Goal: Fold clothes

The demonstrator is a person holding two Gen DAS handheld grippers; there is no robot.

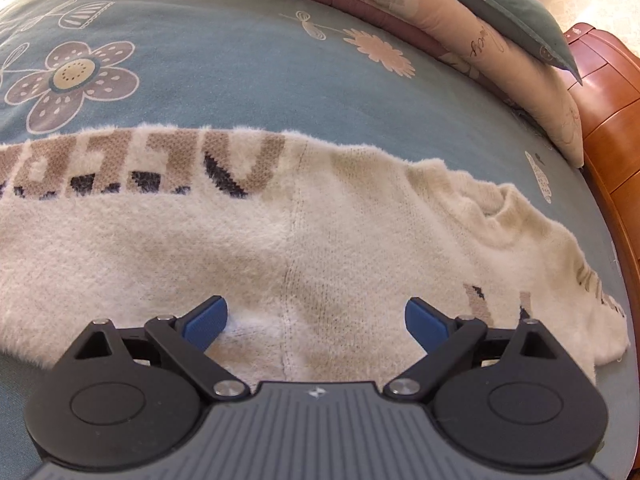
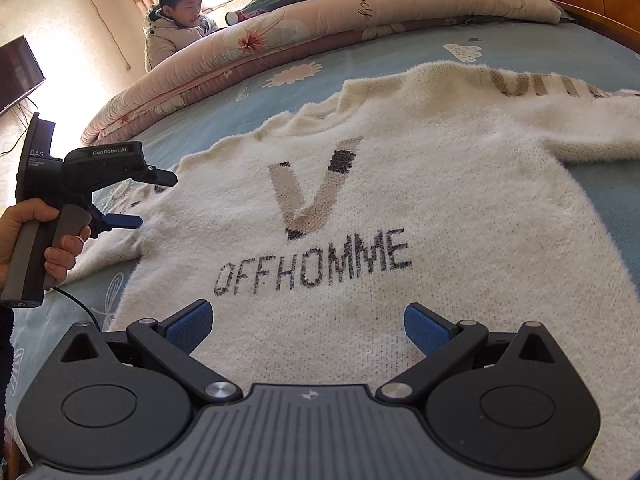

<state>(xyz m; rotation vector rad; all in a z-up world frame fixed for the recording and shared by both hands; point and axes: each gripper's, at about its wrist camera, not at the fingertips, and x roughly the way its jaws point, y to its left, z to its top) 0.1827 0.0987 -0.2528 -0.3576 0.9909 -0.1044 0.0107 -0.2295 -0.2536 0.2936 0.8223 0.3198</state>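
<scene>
The cream sweater [image 2: 360, 208] lies spread flat on the bed [image 2: 520, 60], chest lettering up. The right tongs [image 2: 308, 330], released, hover over the sweater's lower body. The left tongs [image 1: 316, 326], released, hover over its near sleeve seam.

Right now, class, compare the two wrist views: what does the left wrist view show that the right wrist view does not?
Only the left wrist view shows the big purple flower printed on the bedsheet.

Only the right wrist view shows the OFFHOMME lettering, the left gripper seen from the side in a hand, and a seated person.

Both show the white fuzzy sweater lying flat, the folded quilt, and open jaws.
</scene>
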